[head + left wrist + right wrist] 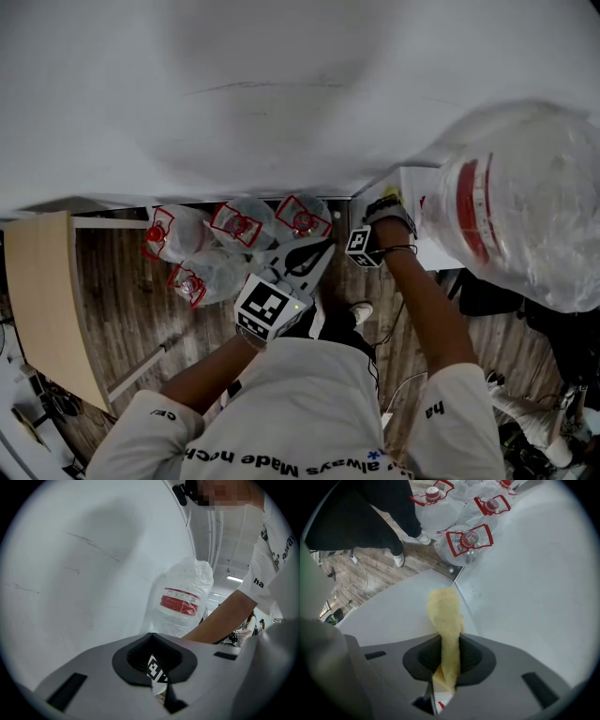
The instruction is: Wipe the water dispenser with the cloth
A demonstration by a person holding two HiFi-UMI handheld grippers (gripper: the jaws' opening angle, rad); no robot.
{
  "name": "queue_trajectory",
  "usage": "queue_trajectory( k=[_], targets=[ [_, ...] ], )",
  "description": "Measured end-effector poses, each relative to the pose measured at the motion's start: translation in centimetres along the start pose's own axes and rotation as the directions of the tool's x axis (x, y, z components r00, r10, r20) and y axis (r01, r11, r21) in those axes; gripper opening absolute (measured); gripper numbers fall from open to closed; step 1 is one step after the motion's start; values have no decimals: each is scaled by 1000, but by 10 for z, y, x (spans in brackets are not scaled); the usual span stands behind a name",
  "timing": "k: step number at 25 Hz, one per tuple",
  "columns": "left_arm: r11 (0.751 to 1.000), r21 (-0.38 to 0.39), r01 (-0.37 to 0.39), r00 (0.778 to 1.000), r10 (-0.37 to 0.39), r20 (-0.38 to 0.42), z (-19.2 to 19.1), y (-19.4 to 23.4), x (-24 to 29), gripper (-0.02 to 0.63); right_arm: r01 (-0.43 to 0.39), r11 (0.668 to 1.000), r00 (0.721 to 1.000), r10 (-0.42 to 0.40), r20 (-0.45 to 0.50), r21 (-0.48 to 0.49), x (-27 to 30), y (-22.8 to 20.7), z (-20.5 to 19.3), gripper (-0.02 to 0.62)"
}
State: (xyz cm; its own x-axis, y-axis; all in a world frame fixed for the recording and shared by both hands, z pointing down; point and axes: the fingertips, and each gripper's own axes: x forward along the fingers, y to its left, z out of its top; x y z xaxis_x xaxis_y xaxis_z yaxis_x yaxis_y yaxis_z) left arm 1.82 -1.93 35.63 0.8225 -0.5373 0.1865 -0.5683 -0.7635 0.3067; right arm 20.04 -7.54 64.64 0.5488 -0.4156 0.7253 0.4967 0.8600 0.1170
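Observation:
The water dispenser's white body (419,214) stands at the right against the wall, with a plastic-wrapped bottle (525,202) on top. My right gripper (377,225) is beside it, largely hidden by the hand. In the right gripper view, the right gripper (446,644) is shut on a yellow cloth (445,613), whose free end lies on the dispenser's side panel (393,616), close to its edge by the wall. My left gripper (317,251) hangs lower, in front of the body. In its own view the left gripper (152,651) is shut with nothing held, facing the bottle (183,599).
Several water bottles with red handles (234,230) lie on the wooden floor by the wall, left of the dispenser, and show as the bottles (464,543) in the right gripper view. A light wooden tabletop (42,300) is at the far left. A cable (361,576) trails across the floor.

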Motion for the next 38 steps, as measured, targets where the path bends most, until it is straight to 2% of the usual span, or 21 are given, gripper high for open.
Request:
queue_trajectory(
  k=[22, 38],
  targets=[
    [999, 7, 34, 999, -34, 4, 1, -23, -16, 17, -74, 996, 997, 74, 7, 39, -29, 65, 25, 63],
    [999, 11, 48, 999, -48, -2, -4, -26, -24, 17, -73, 996, 997, 72, 25, 52, -48, 108, 41, 63]
  ],
)
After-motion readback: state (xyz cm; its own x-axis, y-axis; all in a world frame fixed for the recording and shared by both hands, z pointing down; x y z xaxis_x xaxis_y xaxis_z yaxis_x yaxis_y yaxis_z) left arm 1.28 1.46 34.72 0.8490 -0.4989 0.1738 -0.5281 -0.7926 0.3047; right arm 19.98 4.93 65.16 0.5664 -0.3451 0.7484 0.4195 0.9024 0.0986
